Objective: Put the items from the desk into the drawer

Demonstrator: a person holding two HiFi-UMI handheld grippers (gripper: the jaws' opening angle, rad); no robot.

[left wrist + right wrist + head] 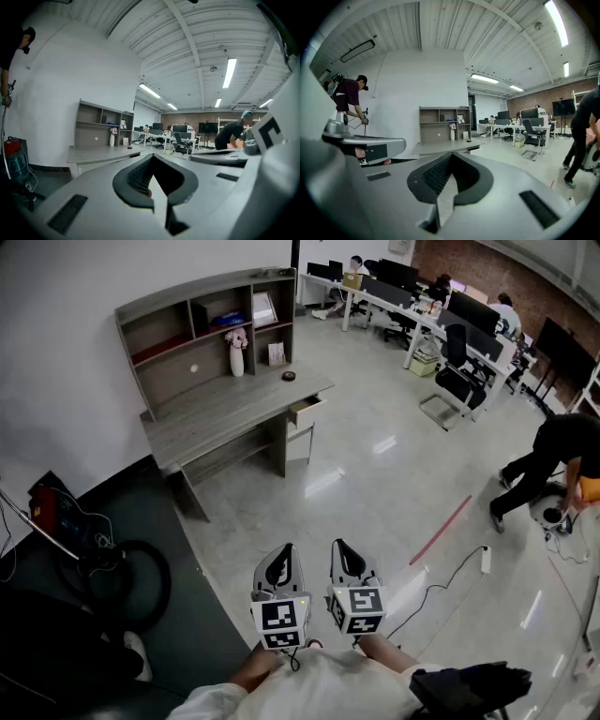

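A grey desk point(239, 409) with a shelf unit stands far off against the white wall. Its drawer point(306, 410) at the right end is pulled out a little. On the desk are a white vase with pink flowers point(237, 353), a small framed card point(277, 354) and a small dark round thing point(289, 376). The same desk point(101, 154) point(443, 146) shows small and distant in both gripper views. My left gripper point(284, 550) and right gripper point(339, 547) are held side by side low over the floor, well short of the desk. Both are shut, with nothing in them.
Pale tiled floor lies between me and the desk. A red line point(441, 530) and a cable with a power strip point(485, 559) lie on the floor at the right. A person point(553, 454) bends over at far right. Office chairs point(462, 371) stand behind. Dark equipment point(117, 577) sits at left.
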